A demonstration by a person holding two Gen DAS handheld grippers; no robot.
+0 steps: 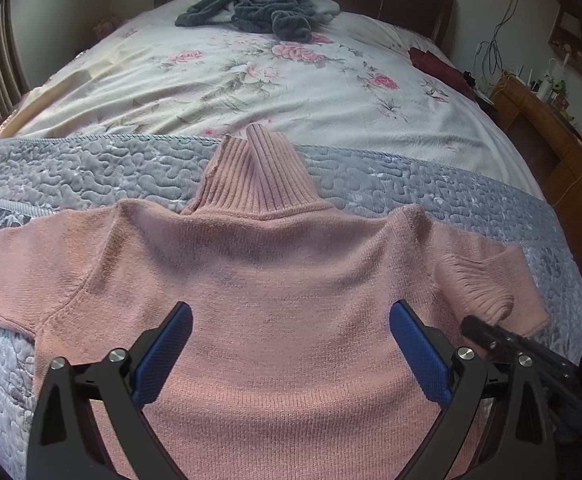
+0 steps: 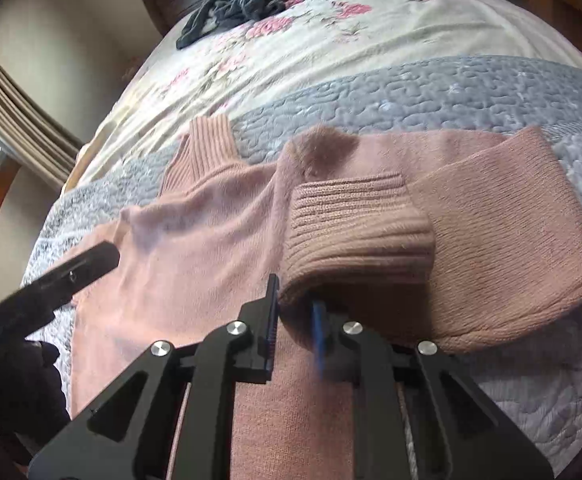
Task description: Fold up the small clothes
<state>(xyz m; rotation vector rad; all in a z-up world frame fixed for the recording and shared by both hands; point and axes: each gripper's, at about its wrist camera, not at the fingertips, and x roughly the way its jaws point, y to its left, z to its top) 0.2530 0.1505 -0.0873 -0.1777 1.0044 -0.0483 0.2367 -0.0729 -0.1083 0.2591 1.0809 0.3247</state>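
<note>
Folding the sleeve of the pink sweater on the bed

The right gripper clenched the sleeve cuff; left gripper jaws were released. Better to lay the cuff flat across the body.

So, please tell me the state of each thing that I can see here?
Pink knitted turtleneck sweater: flat, right sleeve folded inward.
Ribbed sleeve cuff: pinched by right gripper.
Left gripper: jaws open, above sweater.
Grey fuzzy garment: crumpled, unfolded.
</note>
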